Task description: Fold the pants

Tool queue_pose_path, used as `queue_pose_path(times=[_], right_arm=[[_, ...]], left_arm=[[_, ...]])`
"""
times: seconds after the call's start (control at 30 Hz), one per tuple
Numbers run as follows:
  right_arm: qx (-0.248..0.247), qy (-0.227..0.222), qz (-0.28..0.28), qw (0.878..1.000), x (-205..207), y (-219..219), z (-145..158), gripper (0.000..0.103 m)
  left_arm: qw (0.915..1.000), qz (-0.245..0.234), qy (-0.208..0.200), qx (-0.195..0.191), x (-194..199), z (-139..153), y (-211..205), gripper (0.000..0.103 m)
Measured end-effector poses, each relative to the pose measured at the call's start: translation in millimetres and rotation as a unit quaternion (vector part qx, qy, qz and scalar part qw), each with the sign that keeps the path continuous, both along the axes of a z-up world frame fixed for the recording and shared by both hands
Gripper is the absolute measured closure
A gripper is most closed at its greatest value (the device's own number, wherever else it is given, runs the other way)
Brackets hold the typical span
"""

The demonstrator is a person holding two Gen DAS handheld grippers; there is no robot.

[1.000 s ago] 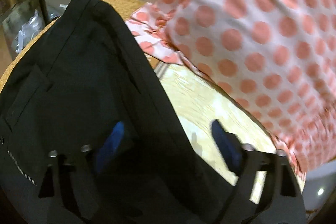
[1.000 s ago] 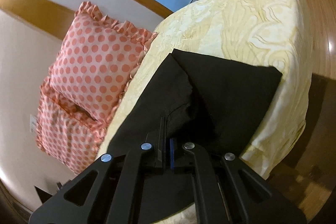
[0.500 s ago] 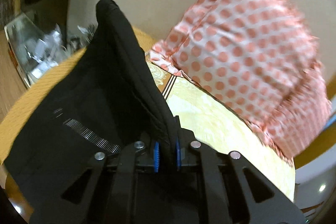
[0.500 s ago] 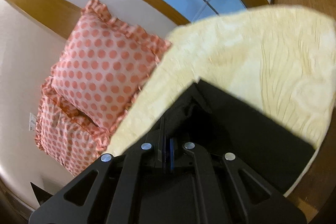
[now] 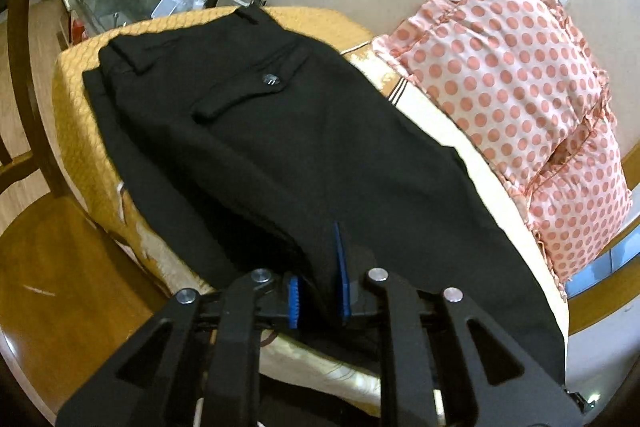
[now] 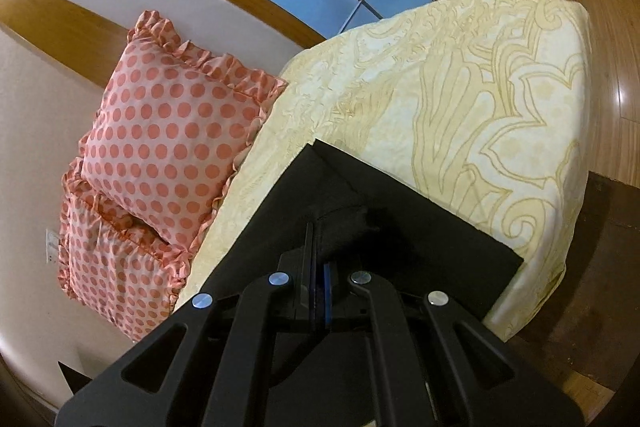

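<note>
Black pants (image 5: pixel 280 131) lie folded lengthwise on the yellow patterned bed (image 5: pixel 76 131), waistband and buttoned back pocket at the far end. My left gripper (image 5: pixel 318 291) is shut on a fold of the pants near their middle. In the right wrist view the leg end of the pants (image 6: pixel 400 227) lies on the cream bedcover (image 6: pixel 480 99). My right gripper (image 6: pixel 320 287) is shut on a bunched fold of the pants there.
Two pink pillows with red dots (image 5: pixel 520 99) lean against the wall along the bed's far side; they also show in the right wrist view (image 6: pixel 168 155). A cluttered glass stand (image 5: pixel 116 3) sits beyond the bed's end. Wooden floor (image 5: pixel 52 267) lies below the bed edge.
My left gripper closed on the pants, lifted them, and laid them over flat, so the back pocket now faces up. My right gripper stayed shut on the leg end, which shifted on the bed.
</note>
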State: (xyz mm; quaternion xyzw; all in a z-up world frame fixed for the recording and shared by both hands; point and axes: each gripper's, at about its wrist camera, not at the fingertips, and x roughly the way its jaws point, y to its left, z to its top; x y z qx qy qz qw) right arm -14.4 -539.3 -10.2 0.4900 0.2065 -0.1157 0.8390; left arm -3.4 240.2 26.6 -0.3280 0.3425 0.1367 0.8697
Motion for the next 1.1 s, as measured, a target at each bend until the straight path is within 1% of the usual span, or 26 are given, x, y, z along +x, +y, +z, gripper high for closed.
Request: queue_pose_path(times=[0.03,0.1,0.17,0.2,0.23,0.27,0.33,0.37,0.4,0.47,0.53,0.7,0.77,0.83,0.9,0.97,1.03,1.07,1.1], right_arm=[[0.003,0.002,0.001,1.0,1.3,-0.5,2.3,0.101],[0.008,-0.006,0.003,1.0,-0.8,-1.7,8.4,0.101],[-0.006,-0.026,0.001,1.0,-9.7,0.7,21.8,0.101],[-0.02,-0.02,-0.005,1.0,-16.0,2.6,25.0,0.101],[-0.023,-0.01,-0.009,1.0,-18.4,3.5,23.7,0.101],[-0.017,0.009,-0.014,1.0,-21.1,3.9,16.9,0.101],[0.003,0.024,-0.019,1.0,-28.0,3.0,1.6,0.101],[0.008,0.026,-0.021,0.999,-31.3,4.2,-4.4,0.101],[0.007,0.027,-0.022,0.999,-33.2,5.5,-6.5,0.101],[-0.006,0.031,-0.023,0.999,-35.7,10.8,-4.9,0.101],[-0.016,0.03,-0.02,0.999,-35.0,14.2,1.2,0.101],[-0.015,0.01,-0.003,1.0,-27.8,15.5,13.8,0.101],[-0.033,0.027,-0.005,0.999,-24.3,18.6,15.5,0.101],[-0.034,0.036,-0.01,0.999,-26.2,18.8,11.3,0.101],[-0.025,0.038,-0.015,0.999,-29.7,15.4,5.3,0.101],[-0.021,0.039,-0.016,0.999,-32.2,11.8,1.3,0.101],[-0.023,0.04,-0.015,0.999,-31.1,10.5,0.1,0.101],[-0.027,0.041,-0.015,0.999,-30.5,9.7,-0.2,0.101],[-0.03,0.04,-0.014,0.999,-29.4,9.5,0.6,0.101]], left_arm=[[1.0,0.0,-0.003,0.001,3.7,1.3,-1.7,0.077],[1.0,-0.003,-0.005,0.0,6.0,2.3,-2.3,0.077],[0.9999,-0.006,-0.006,-0.007,10.4,2.9,-3.2,0.077],[0.9999,-0.007,-0.007,-0.009,10.1,2.6,-2.9,0.077],[0.9999,-0.009,-0.009,-0.01,9.1,2.5,-2.5,0.077],[0.9999,-0.01,-0.009,-0.009,8.8,2.0,-2.4,0.077],[0.9998,-0.013,-0.008,-0.009,9.1,0.7,-1.2,0.077],[0.9998,-0.016,-0.007,-0.008,9.2,0.3,0.5,0.08],[0.9998,-0.019,-0.006,-0.008,9.5,0.4,1.7,0.085],[0.9995,-0.031,-0.002,-0.005,10.7,3.1,5.4,0.091],[0.999,-0.045,-0.004,-0.002,10.5,10.1,10.9,0.093],[0.9984,-0.052,-0.022,0.0,1.3,28.9,27.6,0.093],[0.9985,-0.054,-0.012,-0.002,2.0,22.5,27.3,0.093],[0.9985,-0.055,0.002,-0.005,1.7,9.8,24.9,0.093],[0.9986,-0.048,0.005,-0.019,-2.6,-1.9,25.6,0.091],[0.9983,-0.043,-0.002,-0.04,-8.1,-12.8,27.2,0.086],[0.9978,-0.038,-0.021,-0.049,-13.7,-14.9,28.4,0.083],[0.9977,-0.036,-0.026,-0.051,-15.2,-14.3,28.0,0.079],[0.9978,-0.031,-0.031,-0.05,-16.9,-13.5,27.3,0.079]])
